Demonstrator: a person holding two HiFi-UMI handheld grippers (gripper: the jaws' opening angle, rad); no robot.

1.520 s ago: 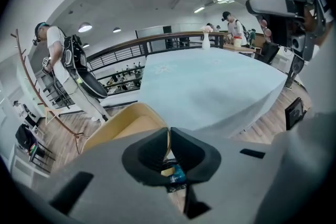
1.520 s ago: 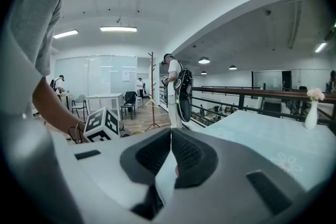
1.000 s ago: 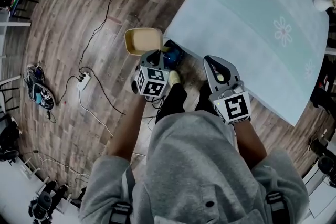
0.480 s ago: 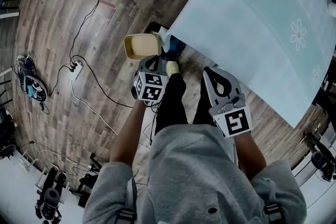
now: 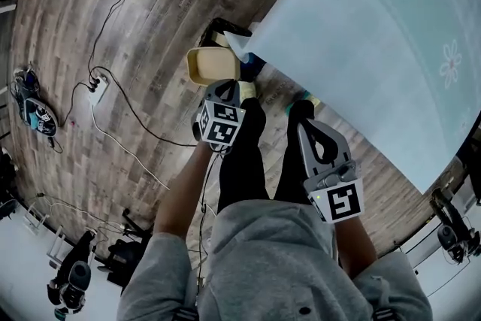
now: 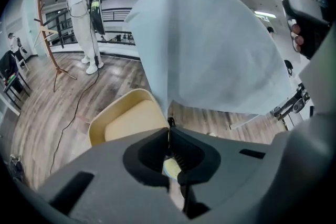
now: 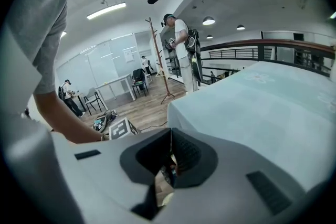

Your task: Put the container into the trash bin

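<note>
A cream, rounded-rectangular plastic container (image 5: 213,65) is being pinched at 12 o'clock by the left gripper (image 5: 225,85); the right gripper (image 5: 305,125) is being carried closed, empty.

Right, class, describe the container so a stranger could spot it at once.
Find the big pale flowered tablecloth. By its hanging corner, above the wooden floor, the left gripper pinches the container by its rim. It is the only cream-yellow, round-cornered open tub there.
</note>
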